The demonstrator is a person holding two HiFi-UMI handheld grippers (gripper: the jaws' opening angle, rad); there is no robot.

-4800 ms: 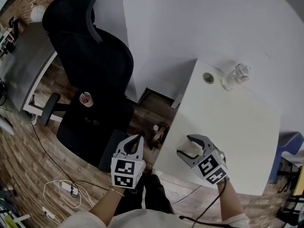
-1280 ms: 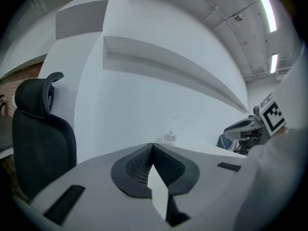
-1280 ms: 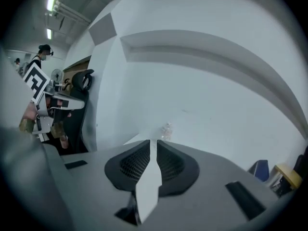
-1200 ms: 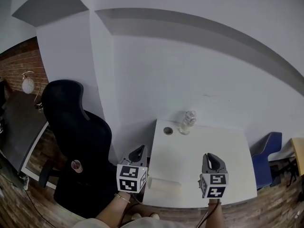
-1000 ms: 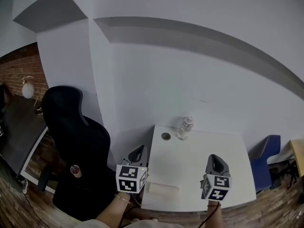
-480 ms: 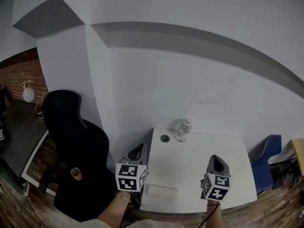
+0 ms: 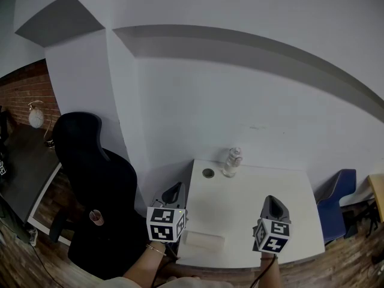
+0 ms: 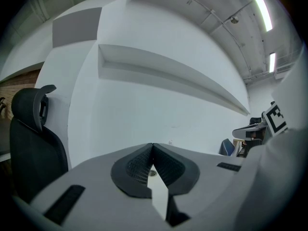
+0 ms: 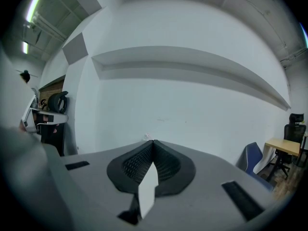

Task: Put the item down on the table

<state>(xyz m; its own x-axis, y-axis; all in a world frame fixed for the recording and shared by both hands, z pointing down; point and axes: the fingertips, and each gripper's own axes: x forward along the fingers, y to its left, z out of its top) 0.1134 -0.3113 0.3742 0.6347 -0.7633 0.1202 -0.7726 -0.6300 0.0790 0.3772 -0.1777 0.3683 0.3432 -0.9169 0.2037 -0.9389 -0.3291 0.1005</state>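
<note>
Left gripper: jaws pressed together tip to tip, nothing between. Right gripper: likewise closed and empty. Both held about level over the near side of the table, well apart from each other.

White roll: lies on its side on the tabletop, close to the near edge and toward the left corner. Free of both grippers, nearer the left one. Reads as already set down, so task likely done or all but done.

Risks, as judged:
- Lies with its long side along the near edge, so could roll that way and drop to the wood floor if nudged.
- Likely cause — the left gripper or the forearm behind it brushing the roll in passing.
- No lip visible on that edge to stop it.
- Clear bottle and small round fitting stand at the far side, well apart from the roll; little danger there.

Surface: plain white top, smooth-looking, mostly bare.

Room: white wall with an angled ledge behind. Black office chair to the left, blue chair to the right. Brick wall and dark desk at far left.
</note>
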